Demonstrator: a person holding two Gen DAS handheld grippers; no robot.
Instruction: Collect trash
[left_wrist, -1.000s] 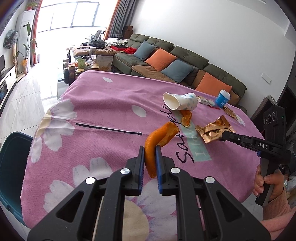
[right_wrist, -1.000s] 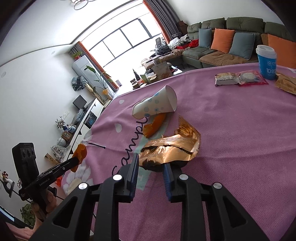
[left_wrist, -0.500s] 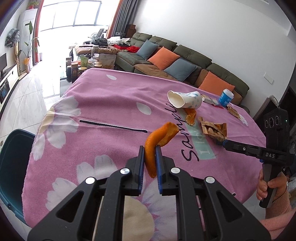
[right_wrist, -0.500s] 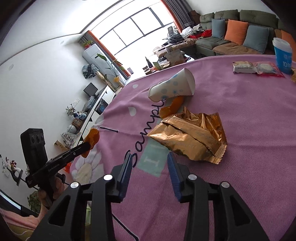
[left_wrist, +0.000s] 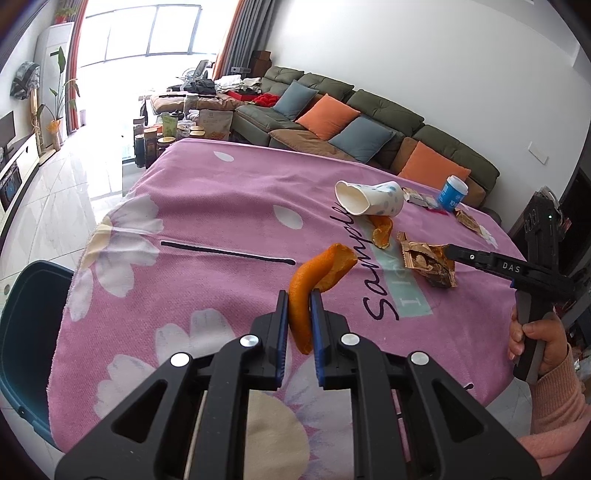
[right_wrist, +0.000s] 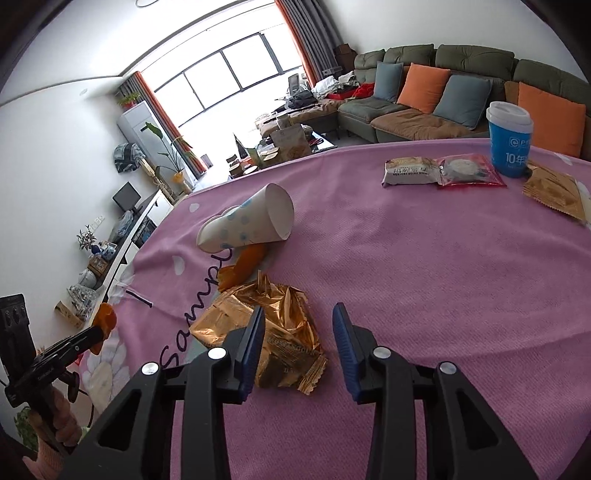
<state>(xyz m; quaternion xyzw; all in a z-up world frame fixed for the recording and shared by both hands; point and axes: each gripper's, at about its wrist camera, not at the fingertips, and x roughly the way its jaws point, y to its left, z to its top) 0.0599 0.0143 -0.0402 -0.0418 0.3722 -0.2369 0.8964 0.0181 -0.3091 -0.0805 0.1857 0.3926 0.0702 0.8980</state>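
My left gripper is shut on a curled orange peel and holds it above the pink flowered tablecloth. My right gripper is open and empty, just above a crumpled gold wrapper that lies on the cloth; the wrapper also shows in the left wrist view. A tipped white dotted paper cup lies beyond it, with a second orange peel beside it. The right gripper shows in the left wrist view.
A dark blue bin stands at the table's left edge. A blue cup, two snack packets and another gold wrapper lie at the far right. A sofa stands behind.
My right gripper has opened and let the gold wrapper drop onto the cloth, then widened further. My left gripper still holds the orange peel and has drawn back slightly.
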